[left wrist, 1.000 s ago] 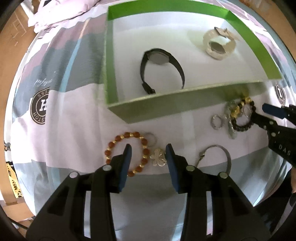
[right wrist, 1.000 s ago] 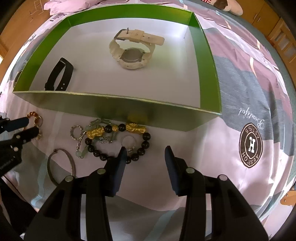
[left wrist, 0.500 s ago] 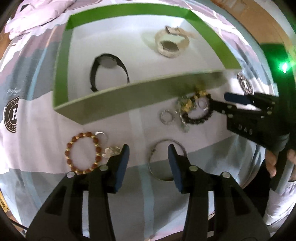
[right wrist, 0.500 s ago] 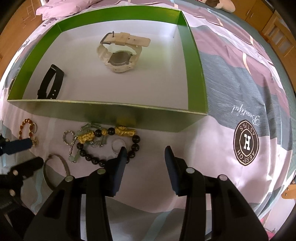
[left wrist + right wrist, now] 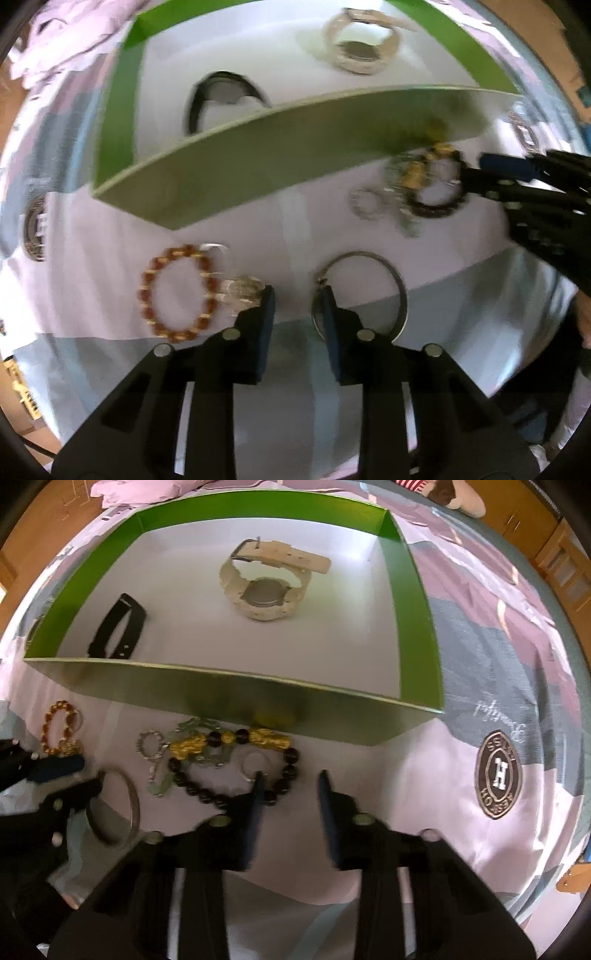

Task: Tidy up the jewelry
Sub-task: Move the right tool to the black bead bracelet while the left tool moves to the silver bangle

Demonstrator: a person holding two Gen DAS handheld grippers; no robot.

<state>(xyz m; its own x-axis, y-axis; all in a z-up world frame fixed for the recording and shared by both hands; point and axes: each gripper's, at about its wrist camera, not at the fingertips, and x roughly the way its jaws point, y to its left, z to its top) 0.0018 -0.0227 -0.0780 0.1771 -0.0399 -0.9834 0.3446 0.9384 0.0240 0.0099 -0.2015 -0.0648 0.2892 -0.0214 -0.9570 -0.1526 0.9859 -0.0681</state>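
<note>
Left tool (image 5: 297,295) has slid over from the amber bead bracelet (image 5: 177,291) and is now lining up, jaws open and empty, on the silver bangle (image 5: 364,275) at its 1 o'clock on the bed. Right tool (image 5: 290,781), also open and empty, is closing in on the black bead bracelet (image 5: 236,771) at 11 o'clock, so looks like both pickups for the green box (image 5: 229,698) are coming.

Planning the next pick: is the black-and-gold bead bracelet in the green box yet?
Out. The black-and-gold bead bracelet lies on the bedspread in front of the green box; inside are only two watches.
</note>
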